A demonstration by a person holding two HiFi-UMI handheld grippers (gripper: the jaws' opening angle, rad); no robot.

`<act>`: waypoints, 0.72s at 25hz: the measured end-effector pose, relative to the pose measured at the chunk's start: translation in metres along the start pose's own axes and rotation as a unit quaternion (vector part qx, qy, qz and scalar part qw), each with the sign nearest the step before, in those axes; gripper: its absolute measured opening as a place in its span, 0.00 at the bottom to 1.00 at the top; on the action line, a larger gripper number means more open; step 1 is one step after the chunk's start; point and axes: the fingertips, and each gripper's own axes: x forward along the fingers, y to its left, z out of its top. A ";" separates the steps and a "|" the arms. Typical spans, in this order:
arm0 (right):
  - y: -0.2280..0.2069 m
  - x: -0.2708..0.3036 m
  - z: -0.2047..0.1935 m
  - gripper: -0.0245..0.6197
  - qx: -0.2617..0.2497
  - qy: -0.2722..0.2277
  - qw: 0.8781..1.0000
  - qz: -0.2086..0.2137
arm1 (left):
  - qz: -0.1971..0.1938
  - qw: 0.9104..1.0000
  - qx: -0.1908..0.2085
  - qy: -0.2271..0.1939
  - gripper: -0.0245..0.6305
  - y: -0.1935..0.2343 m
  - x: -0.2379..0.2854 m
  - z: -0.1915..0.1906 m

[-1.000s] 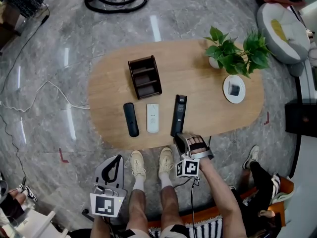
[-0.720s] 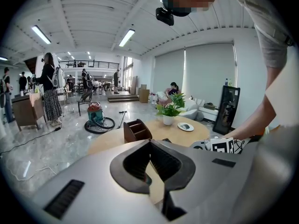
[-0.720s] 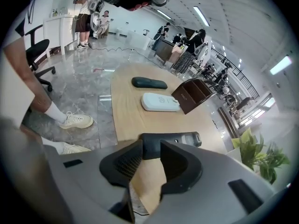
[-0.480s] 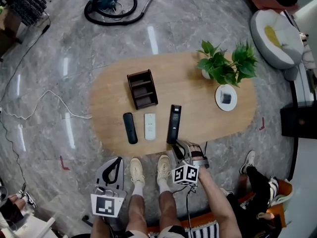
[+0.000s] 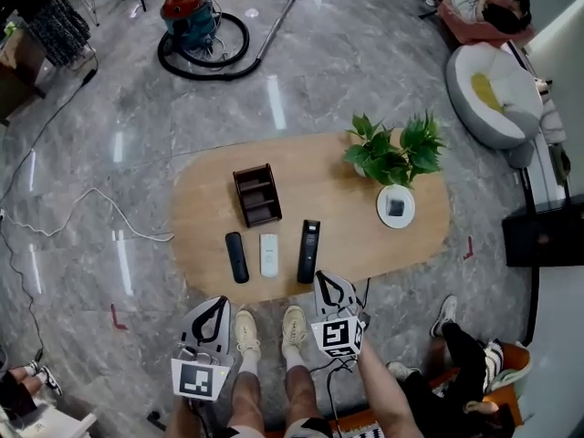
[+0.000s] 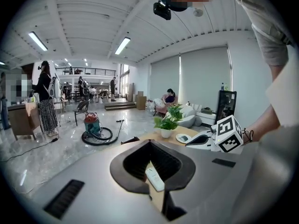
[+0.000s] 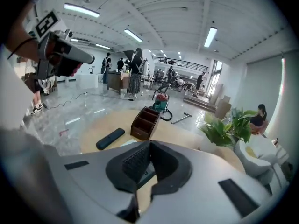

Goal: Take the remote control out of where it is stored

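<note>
Three remotes lie in a row on the oval wooden table (image 5: 210, 208), in front of an empty brown organizer (image 5: 256, 194): a short dark remote (image 5: 236, 256), a white remote (image 5: 269, 255) and a long black remote (image 5: 308, 251). My right gripper (image 5: 327, 283) hovers just off the table's near edge, below the long black remote. Its jaws have just been closing and stand shut with nothing between them. My left gripper (image 5: 213, 305) hangs over the floor, shut and empty. In the left gripper view, the white remote (image 6: 154, 177) shows through the gap behind the left gripper (image 6: 149, 142).
A potted plant (image 5: 392, 153) and a white dish (image 5: 396, 206) stand on the table's right end. My feet (image 5: 265, 327) are at the near edge. A vacuum cleaner (image 5: 196, 26) is on the far floor, a cable (image 5: 82, 217) trails left, and a person (image 5: 456, 354) sits at the lower right.
My right gripper has drawn back from the long black remote's near end, rolled upright and closed. Both grippers are higher. The table looks smaller and farther. The remotes lie where they were.
</note>
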 end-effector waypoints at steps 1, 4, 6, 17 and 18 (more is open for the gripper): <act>-0.003 -0.004 0.007 0.05 0.010 -0.005 1.000 -0.003 | -0.002 1.000 0.000 -0.003 0.04 -0.001 0.000 0.006; -0.009 -0.019 0.027 0.05 0.035 -0.022 0.999 -0.011 | -0.002 1.000 -0.001 -0.011 0.04 -0.002 -0.003 0.024; -0.010 -0.027 0.042 0.05 0.053 -0.036 0.998 -0.014 | -0.001 1.000 0.000 -0.012 0.04 -0.001 -0.006 0.033; -0.017 -0.073 0.112 0.05 0.102 -0.075 0.992 -0.020 | 0.004 0.999 0.010 -0.033 0.05 -0.002 -0.030 0.092; -0.019 -0.077 0.119 0.05 0.102 -0.078 0.992 -0.022 | 0.004 0.999 0.012 -0.035 0.04 -0.002 -0.033 0.097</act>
